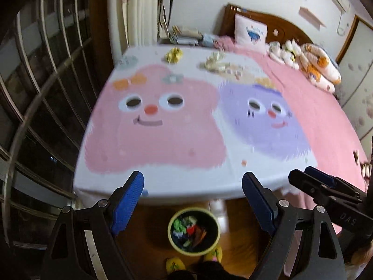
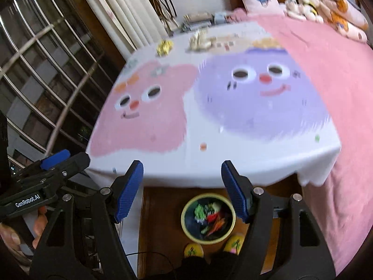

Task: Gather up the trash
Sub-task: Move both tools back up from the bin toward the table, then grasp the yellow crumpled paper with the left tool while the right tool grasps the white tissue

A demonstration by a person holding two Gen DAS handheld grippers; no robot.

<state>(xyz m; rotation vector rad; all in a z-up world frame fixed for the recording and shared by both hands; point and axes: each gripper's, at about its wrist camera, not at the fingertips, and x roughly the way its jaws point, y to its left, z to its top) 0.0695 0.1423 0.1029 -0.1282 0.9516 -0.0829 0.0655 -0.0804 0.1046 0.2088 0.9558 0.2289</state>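
Both the left gripper [image 1: 193, 200] and right gripper [image 2: 182, 190] gape empty above the bin [image 1: 194, 231]; reach beyond it for what seems a yellow wrapper [image 1: 173, 54].

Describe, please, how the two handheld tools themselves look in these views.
Both are matte black plastic frames with round silver pivot screws. The left tool and right tool each carry two fingers faced with ribbed blue pads. White lettering marks the bodies: "GenRobot.AI" on the left, "DAS" on the right.
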